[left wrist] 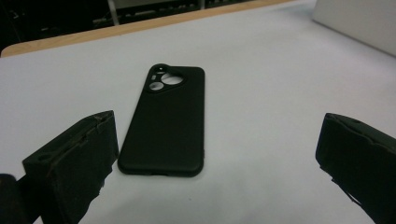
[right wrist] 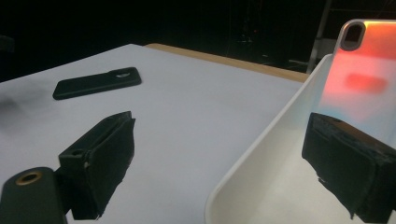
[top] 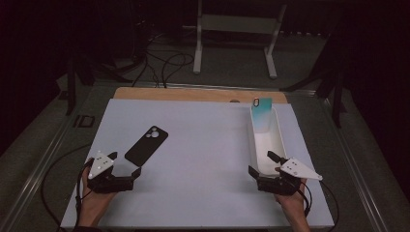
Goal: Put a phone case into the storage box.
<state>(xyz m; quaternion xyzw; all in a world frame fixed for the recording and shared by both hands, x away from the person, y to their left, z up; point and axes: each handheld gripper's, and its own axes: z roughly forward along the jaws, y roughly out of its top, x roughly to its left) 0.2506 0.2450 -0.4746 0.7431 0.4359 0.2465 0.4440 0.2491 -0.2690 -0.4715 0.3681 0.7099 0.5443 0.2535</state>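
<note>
A black phone case [top: 146, 145] lies flat on the white table, camera cutout at its far end. My left gripper [top: 125, 167] stands open just in front of its near end; in the left gripper view the black phone case [left wrist: 166, 120] lies between the two jaws, a little beyond them. A shiny, colour-shifting phone case [top: 261, 115] leans upright at the far end of a long white tray [top: 280, 140]. My right gripper [top: 262, 164] is open at the tray's near end, straddling its left wall [right wrist: 261, 144]. The shiny case [right wrist: 362, 79] glows reddish there.
The white table sheet [top: 203, 159] covers a wooden board [top: 193, 94]. A white metal stand [top: 237, 34] and cables [top: 164, 63] lie on the floor beyond. Cables trail from both grippers off the near edge.
</note>
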